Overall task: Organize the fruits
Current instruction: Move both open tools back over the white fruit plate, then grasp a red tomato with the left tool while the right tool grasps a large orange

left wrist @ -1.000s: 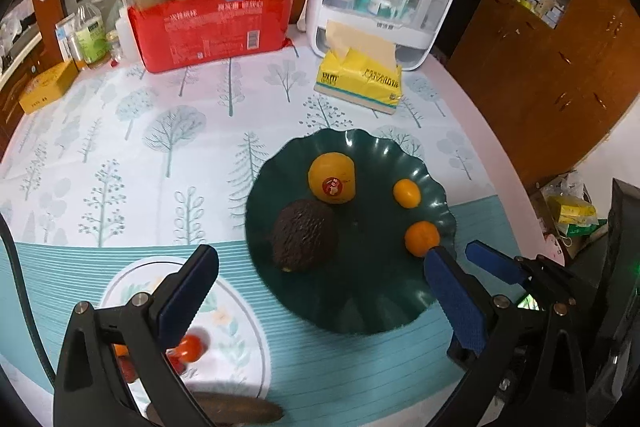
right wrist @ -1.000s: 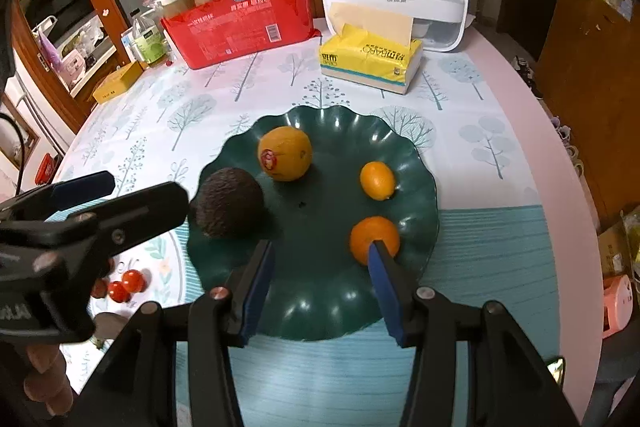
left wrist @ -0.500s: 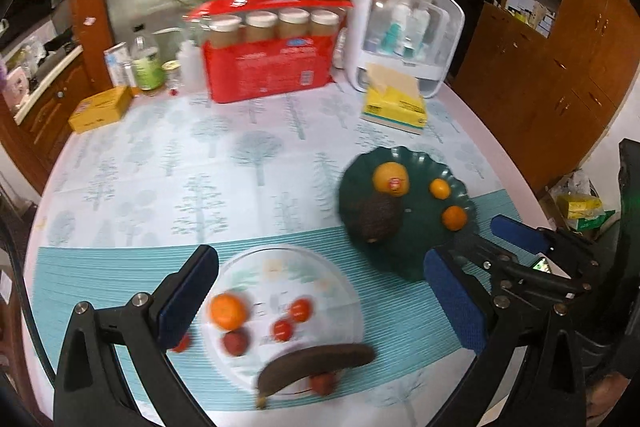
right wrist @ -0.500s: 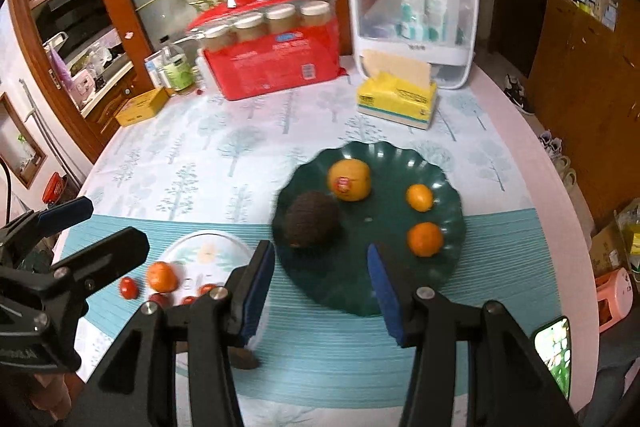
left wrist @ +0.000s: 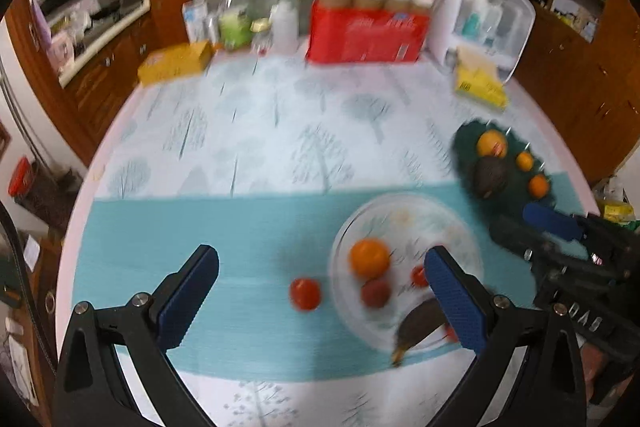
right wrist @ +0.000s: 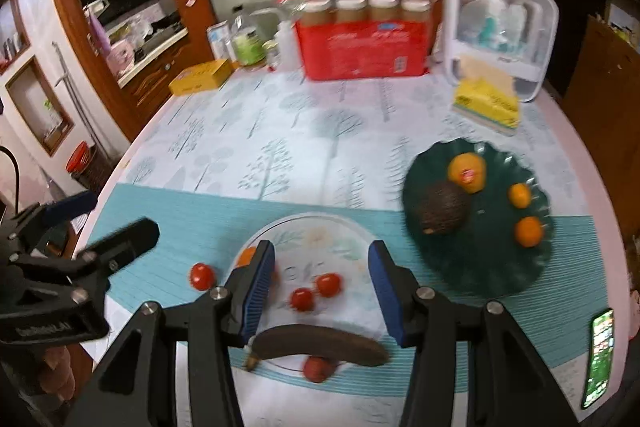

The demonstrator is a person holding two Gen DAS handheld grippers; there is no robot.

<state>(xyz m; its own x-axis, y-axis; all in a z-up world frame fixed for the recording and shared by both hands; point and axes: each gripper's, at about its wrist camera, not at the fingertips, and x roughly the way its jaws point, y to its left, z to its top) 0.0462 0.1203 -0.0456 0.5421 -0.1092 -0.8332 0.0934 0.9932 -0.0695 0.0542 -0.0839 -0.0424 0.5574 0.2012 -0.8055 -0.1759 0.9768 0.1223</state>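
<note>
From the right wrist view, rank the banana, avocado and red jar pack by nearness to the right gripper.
1. banana, on the pale plate, just below the right gripper.
2. avocado, on the green plate, up right.
3. red jar pack, at the table's far edge.

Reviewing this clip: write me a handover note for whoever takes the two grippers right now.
Left gripper: open, empty, above the table's near side.
Right gripper: jaws apart, nothing between them, over the pale plate.
Green plate: avocado, a stickered orange and two small oranges.
Pale plate: dark banana, an orange, several small red fruits. One tomato lies off it on the teal mat.
Done: judging by the layout, some fruit is already on the green plate.
Left: probably the pale plate's fruit and the stray tomato.
</note>
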